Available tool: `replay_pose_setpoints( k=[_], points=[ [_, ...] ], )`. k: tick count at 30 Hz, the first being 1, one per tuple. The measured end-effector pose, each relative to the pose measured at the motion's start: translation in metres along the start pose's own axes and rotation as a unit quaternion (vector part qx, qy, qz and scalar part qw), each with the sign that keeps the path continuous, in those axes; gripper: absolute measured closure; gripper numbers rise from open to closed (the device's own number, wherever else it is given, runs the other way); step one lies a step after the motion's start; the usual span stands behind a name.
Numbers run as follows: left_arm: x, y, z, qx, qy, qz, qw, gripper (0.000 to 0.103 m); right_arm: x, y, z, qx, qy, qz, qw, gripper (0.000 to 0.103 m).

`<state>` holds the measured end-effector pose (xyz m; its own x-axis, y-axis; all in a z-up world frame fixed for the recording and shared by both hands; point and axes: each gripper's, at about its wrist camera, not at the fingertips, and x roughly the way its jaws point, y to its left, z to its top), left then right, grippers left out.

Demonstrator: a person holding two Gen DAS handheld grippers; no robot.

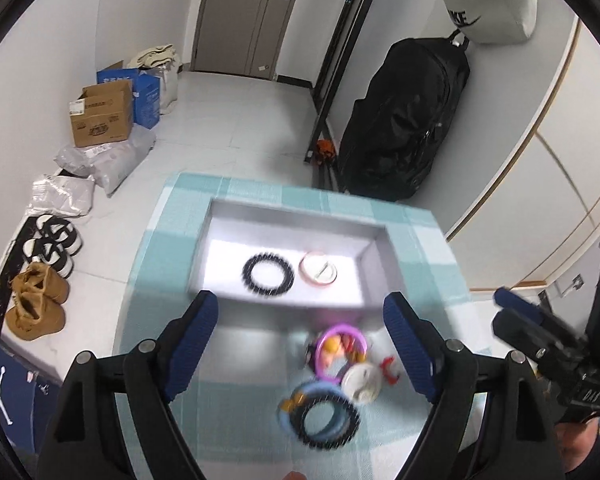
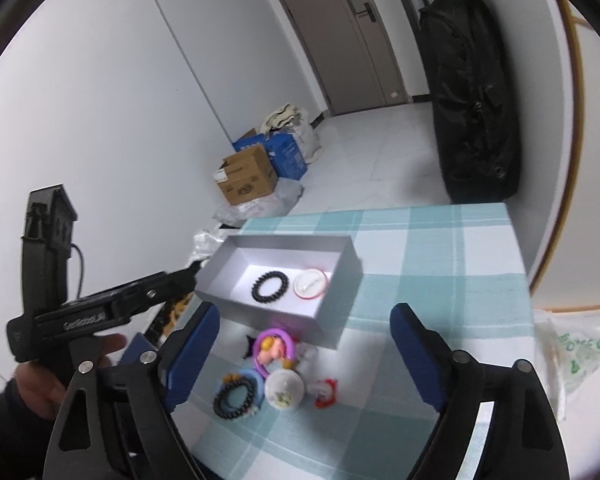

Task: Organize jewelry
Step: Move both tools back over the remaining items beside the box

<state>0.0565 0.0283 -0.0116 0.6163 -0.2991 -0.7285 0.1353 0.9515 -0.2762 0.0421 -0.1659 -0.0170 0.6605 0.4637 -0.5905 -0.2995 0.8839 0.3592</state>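
A grey open box sits on a teal checked tablecloth. Inside lie a black bead bracelet and a white-and-pink ring-shaped piece. In front of the box lies a pile: a purple ring, a black bead bracelet on a blue ring, a white round piece and a red piece. My left gripper is open above the pile. My right gripper is open and empty above it too.
Boxes, bags and shoes line the floor by the left wall. A black bag stands beyond the table's far edge. A plastic bag lies at the table's right.
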Motion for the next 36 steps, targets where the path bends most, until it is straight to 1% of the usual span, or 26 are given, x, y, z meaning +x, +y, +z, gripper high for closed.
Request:
replay_pose_setpoints(
  k=[2, 3, 8, 12, 16, 20, 22, 24, 27, 30, 35, 36],
  points=[
    [0.000, 0.000, -0.009, -0.002, 0.007, 0.000, 1.0000, 0.021, -0.002, 0.000, -0.006, -0.004, -0.002, -0.004, 1.000, 0.005],
    [0.002, 0.001, -0.014, -0.003, 0.013, 0.001, 0.9999, 0.021, -0.003, 0.000, -0.009, -0.005, -0.002, -0.005, 1.000, 0.004],
    [0.013, 0.000, -0.027, -0.005, 0.042, 0.012, 0.9990, 0.020, 0.000, -0.001, -0.022, -0.004, 0.012, -0.002, 1.000, 0.002],
    [0.022, 0.005, -0.037, -0.024, 0.078, -0.007, 0.9966, 0.020, 0.001, -0.008, -0.030, 0.015, 0.023, -0.003, 1.000, 0.001],
    [0.028, -0.001, -0.047, -0.008, 0.097, -0.001, 0.9953, 0.020, 0.000, -0.012, -0.035, 0.025, 0.026, -0.004, 0.999, 0.000],
    [0.034, -0.007, -0.055, -0.001, 0.121, -0.015, 0.9925, 0.020, -0.001, -0.012, -0.040, 0.028, 0.031, -0.005, 0.999, 0.000],
    [0.038, -0.012, -0.057, 0.012, 0.132, -0.012, 0.9911, 0.020, -0.002, -0.011, -0.042, 0.027, 0.033, -0.004, 0.999, 0.000],
    [0.041, -0.014, -0.060, 0.021, 0.139, -0.011, 0.9900, 0.020, -0.004, -0.010, -0.042, 0.025, 0.032, -0.005, 0.999, 0.000],
    [0.046, -0.015, -0.061, 0.026, 0.148, 0.002, 0.9887, 0.020, -0.005, -0.009, -0.043, 0.024, 0.031, -0.006, 0.999, 0.000],
    [0.045, -0.014, -0.061, 0.022, 0.146, 0.003, 0.9890, 0.020, -0.005, -0.010, -0.044, 0.026, 0.034, -0.008, 0.999, 0.000],
    [0.041, -0.021, -0.060, 0.039, 0.134, 0.009, 0.9901, 0.020, -0.006, -0.012, -0.044, 0.029, 0.033, -0.008, 0.999, 0.000],
    [0.041, -0.021, -0.061, 0.041, 0.135, 0.010, 0.9899, 0.023, -0.007, -0.012, -0.044, 0.030, 0.032, -0.008, 0.999, 0.000]
  ],
)
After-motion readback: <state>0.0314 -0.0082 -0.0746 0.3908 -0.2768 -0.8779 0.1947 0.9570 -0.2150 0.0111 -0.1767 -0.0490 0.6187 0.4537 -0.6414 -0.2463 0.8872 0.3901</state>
